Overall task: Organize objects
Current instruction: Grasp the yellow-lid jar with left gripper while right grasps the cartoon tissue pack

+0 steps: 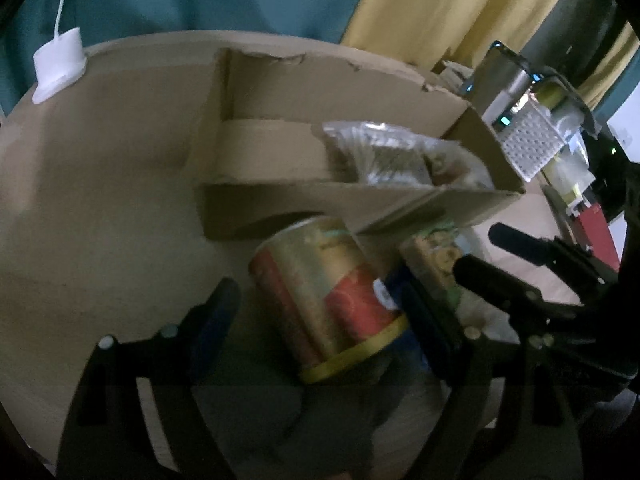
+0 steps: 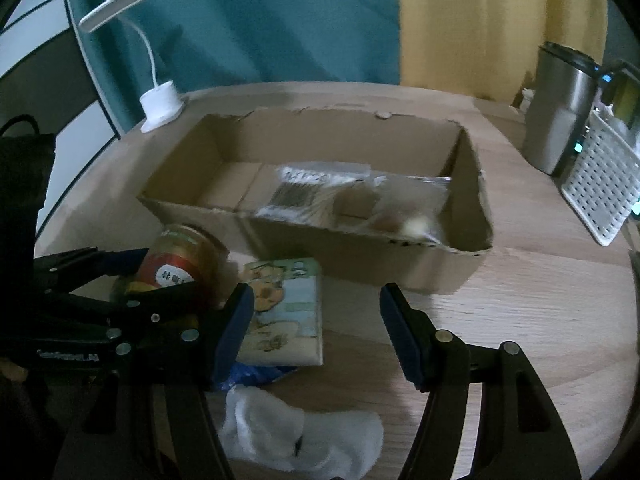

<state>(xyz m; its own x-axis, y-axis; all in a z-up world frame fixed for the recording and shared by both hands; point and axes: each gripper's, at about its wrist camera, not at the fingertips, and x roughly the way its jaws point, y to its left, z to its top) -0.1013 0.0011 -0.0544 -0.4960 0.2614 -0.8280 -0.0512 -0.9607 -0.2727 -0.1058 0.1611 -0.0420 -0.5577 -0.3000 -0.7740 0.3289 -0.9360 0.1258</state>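
Note:
An open cardboard box (image 2: 440, 268) stands mid-table and holds clear plastic packets (image 2: 320, 192); the box (image 1: 280, 208) and its packets (image 1: 392, 156) also show in the left wrist view. A red and gold can (image 1: 324, 296) with a yellow rim stands tilted between my left gripper's (image 1: 320, 312) open fingers, not clamped. The can (image 2: 180, 264) shows in the right wrist view with the left gripper around it. A green illustrated packet (image 2: 284, 312) lies in front of the box. My right gripper (image 2: 316, 324) is open and empty just above the packet's right side.
A white cloth (image 2: 296, 436) and a blue wrapper (image 2: 252, 376) lie near the front edge. A white lamp base (image 2: 160, 108) stands at back left. A steel cup (image 2: 560, 108) and a white perforated rack (image 2: 600, 188) stand at the right.

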